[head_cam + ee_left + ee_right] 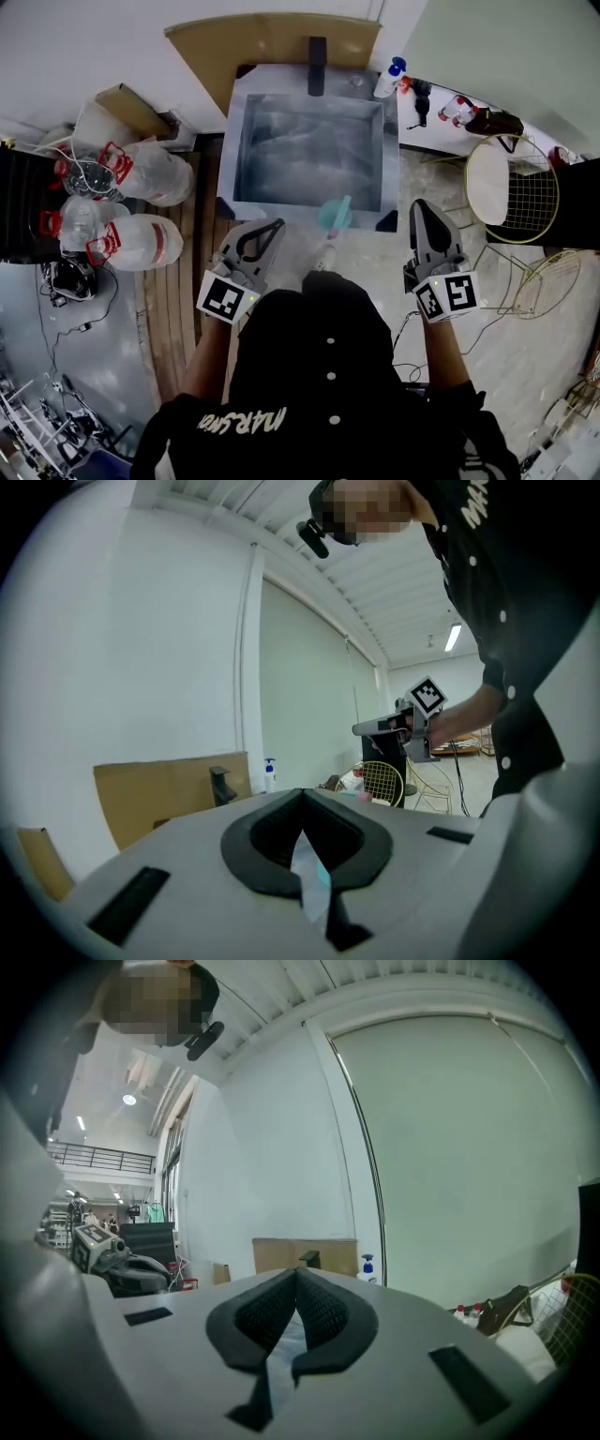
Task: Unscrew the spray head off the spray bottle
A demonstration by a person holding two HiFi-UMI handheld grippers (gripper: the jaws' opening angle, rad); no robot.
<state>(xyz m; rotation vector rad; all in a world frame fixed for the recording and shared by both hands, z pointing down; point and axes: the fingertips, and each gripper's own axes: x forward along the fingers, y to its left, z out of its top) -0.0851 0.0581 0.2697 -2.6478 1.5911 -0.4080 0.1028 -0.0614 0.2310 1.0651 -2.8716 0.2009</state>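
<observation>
A spray bottle (329, 234) with a teal spray head and a clear body shows in the head view just in front of the steel table's near edge, between my two grippers. My left gripper (277, 225) is held to its left with jaws shut and nothing in them. To the bottle's right my right gripper (419, 204) is also shut and empty. Neither touches the bottle. In the left gripper view the shut left gripper (302, 793) points over the table. In the right gripper view the right gripper (295, 1272) is likewise shut.
A steel table (246, 150) stands ahead, with a cardboard sheet (272, 37) behind it and a white pump bottle (388, 78) at its far right corner. Large water jugs (141, 173) lie on the left. A gold wire chair (511, 187) stands on the right.
</observation>
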